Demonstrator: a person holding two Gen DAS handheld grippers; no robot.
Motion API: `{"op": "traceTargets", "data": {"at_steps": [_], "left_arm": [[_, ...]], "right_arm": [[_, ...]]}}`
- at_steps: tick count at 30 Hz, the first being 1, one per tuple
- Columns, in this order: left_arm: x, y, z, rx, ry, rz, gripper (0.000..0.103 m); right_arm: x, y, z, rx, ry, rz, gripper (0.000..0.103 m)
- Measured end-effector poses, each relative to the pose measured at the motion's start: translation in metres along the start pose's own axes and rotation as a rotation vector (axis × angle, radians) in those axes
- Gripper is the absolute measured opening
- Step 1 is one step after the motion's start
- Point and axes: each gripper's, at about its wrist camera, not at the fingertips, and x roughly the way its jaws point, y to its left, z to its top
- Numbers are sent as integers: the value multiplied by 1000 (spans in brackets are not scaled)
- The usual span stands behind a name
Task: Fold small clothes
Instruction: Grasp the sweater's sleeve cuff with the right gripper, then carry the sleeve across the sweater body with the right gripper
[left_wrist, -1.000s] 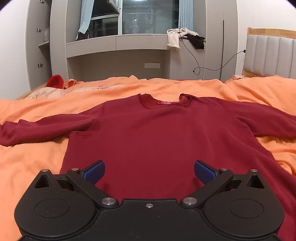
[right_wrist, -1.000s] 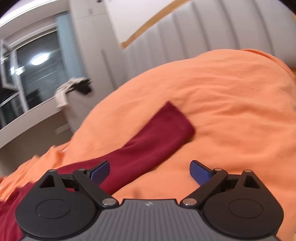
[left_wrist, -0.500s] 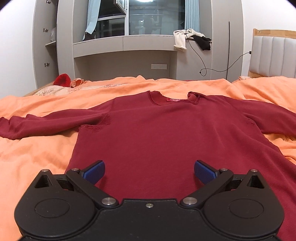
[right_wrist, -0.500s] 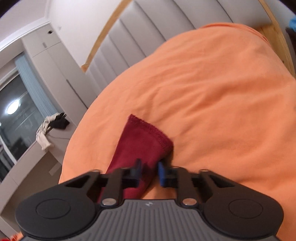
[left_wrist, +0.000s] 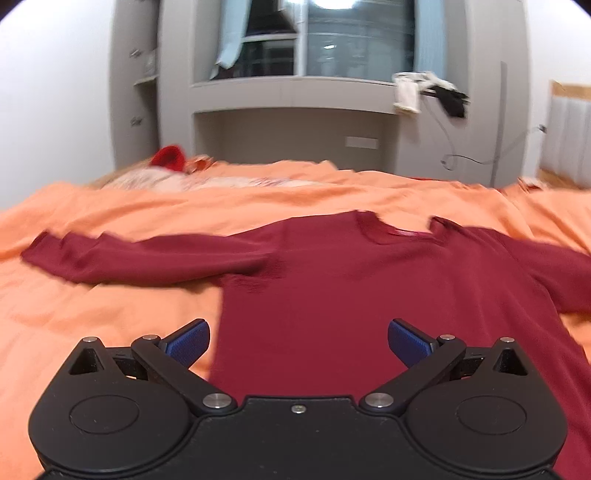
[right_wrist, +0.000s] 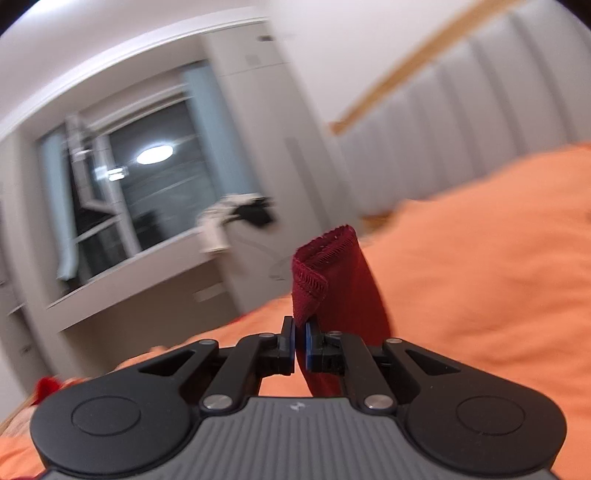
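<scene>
A dark red long-sleeved sweater (left_wrist: 343, 288) lies flat on the orange bedspread (left_wrist: 110, 314), neckline away from me, its left sleeve (left_wrist: 140, 258) stretched out to the left. My left gripper (left_wrist: 298, 341) hovers open over the lower left part of the sweater's body, nothing between its blue pads. In the right wrist view my right gripper (right_wrist: 300, 341) is shut on the cuff of the sweater's right sleeve (right_wrist: 332, 280). The cuff stands up above the pads, lifted off the bedspread (right_wrist: 480, 295).
A grey cabinet and window ledge (left_wrist: 295, 88) stand beyond the bed, with white and black clothes (left_wrist: 428, 92) draped on it. A red item (left_wrist: 170, 157) lies at the far left of the bed. A padded headboard (right_wrist: 461, 122) rises on the right.
My right gripper closed on the sleeve cuff and then raised it off the bed. The left gripper shifted left, so the sweater now sits further right in its view; it stayed open.
</scene>
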Motion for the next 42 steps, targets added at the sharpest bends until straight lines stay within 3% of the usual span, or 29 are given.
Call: {"op": "traceTargets", "data": {"at_steps": [4, 8, 13, 17, 25, 28, 31, 33, 38, 42], "left_arm": [[3, 29, 9, -119, 45, 21, 102], [-1, 51, 16, -167, 19, 94, 102], [-7, 83, 28, -257, -27, 158, 102], [-9, 108, 35, -333, -26, 163, 102], [-2, 151, 34, -438, 17, 190, 102], [1, 153, 32, -441, 37, 170, 102], [3, 147, 30, -424, 50, 135, 102], [6, 140, 30, -403, 64, 89, 102], [15, 120, 24, -349, 92, 5, 102], [24, 96, 16, -267, 117, 11, 102]], "right_arm": [[12, 62, 9, -43, 23, 161, 6], [17, 123, 3, -111, 61, 311, 6], [15, 197, -29, -238, 140, 484, 6], [6, 245, -72, -325, 249, 608, 5], [-21, 274, -161, -504, 507, 697, 6], [-38, 280, -183, -604, 553, 699, 7], [-57, 281, -199, -657, 611, 719, 24], [-64, 274, -199, -651, 662, 765, 73], [-84, 236, -173, -589, 689, 797, 93], [-93, 197, -143, -558, 612, 738, 102]]}}
